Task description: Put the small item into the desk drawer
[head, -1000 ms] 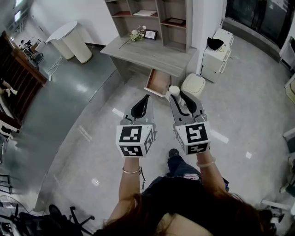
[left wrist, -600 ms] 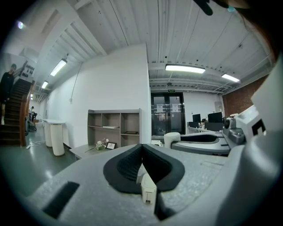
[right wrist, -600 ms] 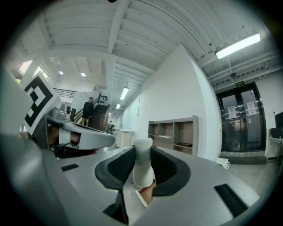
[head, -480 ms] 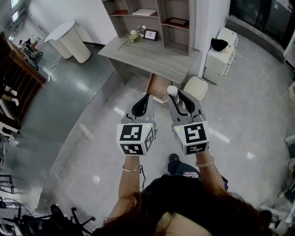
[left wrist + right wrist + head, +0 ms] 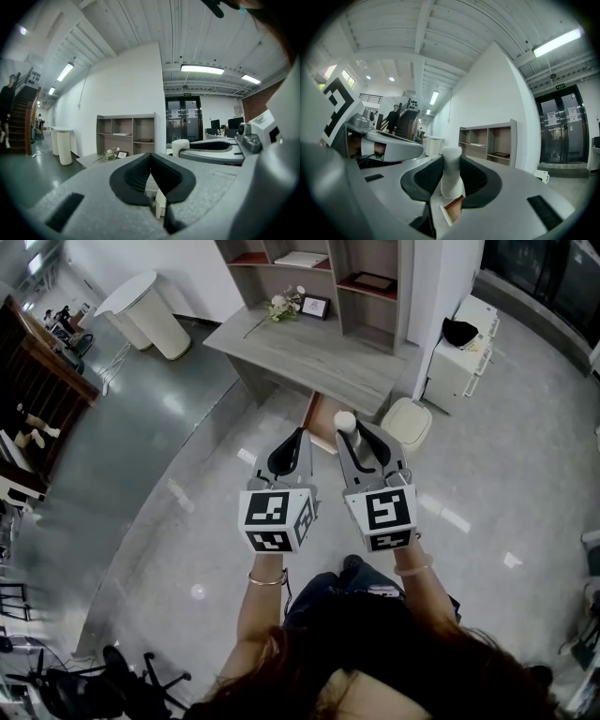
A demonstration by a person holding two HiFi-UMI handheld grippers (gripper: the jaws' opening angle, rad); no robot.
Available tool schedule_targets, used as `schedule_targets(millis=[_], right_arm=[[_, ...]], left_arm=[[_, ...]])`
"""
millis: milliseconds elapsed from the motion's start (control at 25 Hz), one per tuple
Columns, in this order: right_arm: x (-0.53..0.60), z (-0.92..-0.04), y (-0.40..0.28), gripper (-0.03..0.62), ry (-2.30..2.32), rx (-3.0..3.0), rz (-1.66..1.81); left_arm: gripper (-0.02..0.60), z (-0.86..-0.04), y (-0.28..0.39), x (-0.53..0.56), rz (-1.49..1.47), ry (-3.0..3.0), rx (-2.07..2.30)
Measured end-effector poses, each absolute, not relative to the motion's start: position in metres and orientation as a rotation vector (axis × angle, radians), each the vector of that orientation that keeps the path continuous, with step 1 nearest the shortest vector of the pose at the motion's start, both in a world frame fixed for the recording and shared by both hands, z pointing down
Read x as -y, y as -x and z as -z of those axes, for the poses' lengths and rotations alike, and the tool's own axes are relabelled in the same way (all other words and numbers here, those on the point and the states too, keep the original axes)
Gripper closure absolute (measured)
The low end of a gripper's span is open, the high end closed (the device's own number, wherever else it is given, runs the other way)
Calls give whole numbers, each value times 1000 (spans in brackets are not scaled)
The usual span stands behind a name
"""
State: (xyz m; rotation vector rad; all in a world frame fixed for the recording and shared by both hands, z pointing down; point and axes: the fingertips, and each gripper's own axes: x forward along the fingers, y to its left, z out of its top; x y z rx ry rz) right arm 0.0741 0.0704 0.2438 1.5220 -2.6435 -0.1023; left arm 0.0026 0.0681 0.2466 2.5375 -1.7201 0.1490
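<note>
We now stand nearer the tabletop (image 5: 309, 348): two claws, right claw (image 5: 359, 433) pinching one white bottle (image 5: 345, 421), one open drawer (image 5: 322, 416) at 12 o'clock; left claw (image 5: 289, 448) pressed together, empty.

Ceiling strip lights (image 5: 201, 69) lit the room evenly; the glossy floor (image 5: 197, 592) showed glare spots; both gripper views were fisheye-distorted and dark-cornered.

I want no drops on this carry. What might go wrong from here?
The white bottle is held upright only by the right gripper, so a jolt may tip it. The open drawer is partly hidden behind that gripper in the head view, with a white bin beside it: release could miss.
</note>
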Motion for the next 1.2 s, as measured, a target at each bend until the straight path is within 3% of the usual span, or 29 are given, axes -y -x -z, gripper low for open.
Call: schedule_targets(millis=[1200], right_arm=[[95, -303, 15, 490, -1494, 2431, 152]], left_arm=[[566, -303, 81, 104, -175, -2551, 1581]])
